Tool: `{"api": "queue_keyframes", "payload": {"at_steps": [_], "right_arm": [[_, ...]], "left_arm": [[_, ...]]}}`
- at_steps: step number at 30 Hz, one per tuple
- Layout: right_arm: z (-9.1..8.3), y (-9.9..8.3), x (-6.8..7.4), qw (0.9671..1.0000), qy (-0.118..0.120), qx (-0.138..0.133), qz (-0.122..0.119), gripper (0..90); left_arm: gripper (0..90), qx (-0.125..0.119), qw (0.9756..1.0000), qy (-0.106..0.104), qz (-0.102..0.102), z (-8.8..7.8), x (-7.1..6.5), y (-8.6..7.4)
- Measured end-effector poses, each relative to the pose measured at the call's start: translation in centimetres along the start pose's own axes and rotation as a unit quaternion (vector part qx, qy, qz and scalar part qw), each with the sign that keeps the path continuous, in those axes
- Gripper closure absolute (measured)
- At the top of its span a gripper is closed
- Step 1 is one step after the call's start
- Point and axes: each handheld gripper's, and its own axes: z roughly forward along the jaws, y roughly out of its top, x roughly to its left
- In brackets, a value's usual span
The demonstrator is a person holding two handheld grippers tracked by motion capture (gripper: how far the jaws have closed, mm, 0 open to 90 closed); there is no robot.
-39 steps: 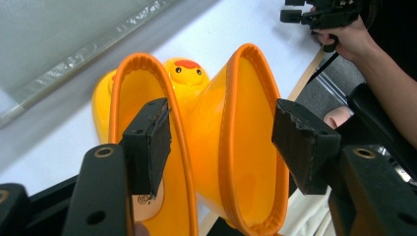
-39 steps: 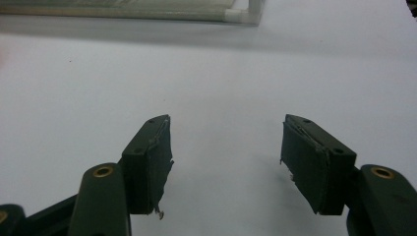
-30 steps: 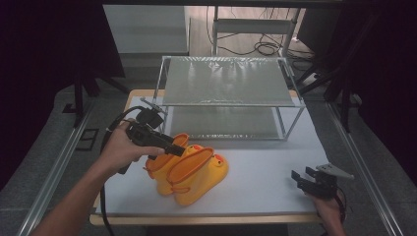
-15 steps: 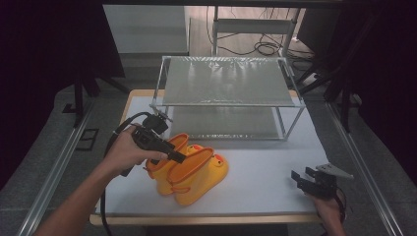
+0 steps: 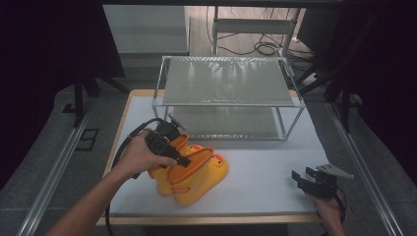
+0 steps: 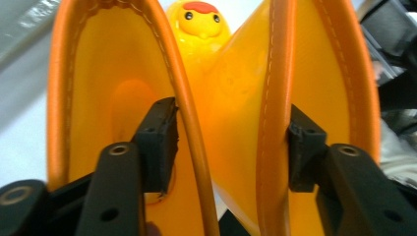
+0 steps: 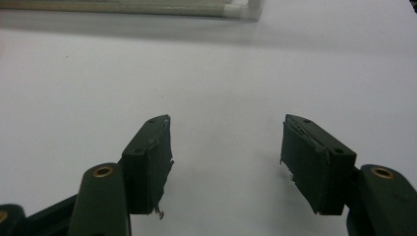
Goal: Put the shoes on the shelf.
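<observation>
While the right gripper rests, the closing left gripper pinches two boots.

Two boots lie side by side on the worktop, left of centre, before a shelf rack at its rear.

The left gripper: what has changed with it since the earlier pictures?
The left gripper came down onto the yellow boots. Its jaws have just been closing, one inside each boot opening with the two inner walls between them; the pads touch or nearly touch those walls. The boots, the right gripper and the wire shelf stayed in place.
</observation>
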Motion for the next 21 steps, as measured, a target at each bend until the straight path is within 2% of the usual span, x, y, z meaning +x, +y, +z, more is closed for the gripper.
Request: {"api": "queue_keyframes", "payload": {"at_steps": [3, 5, 6, 8, 16, 18, 21], "right_arm": [[0.0, 0.0, 0.1, 1.0, 0.001, 0.001, -0.002, 35.9], [-0.1, 0.1, 0.1, 1.0, 0.001, 0.001, -0.001, 35.9], [-0.1, 0.1, 0.1, 1.0, 0.001, 0.001, -0.001, 35.9], [0.0, 0.0, 0.0, 1.0, 0.0, 0.001, -0.001, 35.9], [0.1, 0.1, 0.0, 1.0, -0.001, -0.001, 0.0, 35.9], [0.1, 0.0, 0.0, 1.0, -0.002, -0.002, 0.002, 36.0], [-0.1, 0.1, -0.2, 1.0, -0.004, -0.004, 0.004, 36.0]], "left_arm": [[61.5, -0.005, 0.9999, 0.006, -0.009, 0.0, 0.1, -0.1], [73.3, -0.01, 0.9998, 0.006, -0.013, -0.2, 0.2, -0.2], [73.3, -0.013, 0.9998, 0.009, -0.014, -0.3, 0.3, -0.3], [81.4, -0.022, 0.9995, 0.016, -0.018, -0.4, 0.4, -0.4], [82.1, -0.037, 0.9991, 0.009, -0.019, -0.6, 0.7, -0.1], [82.2, -0.035, 0.9991, 0.007, -0.024, -0.7, 0.8, 0.3], [82.2, -0.032, 0.9993, 0.007, -0.017, -1.0, 0.5, 1.4]]}}
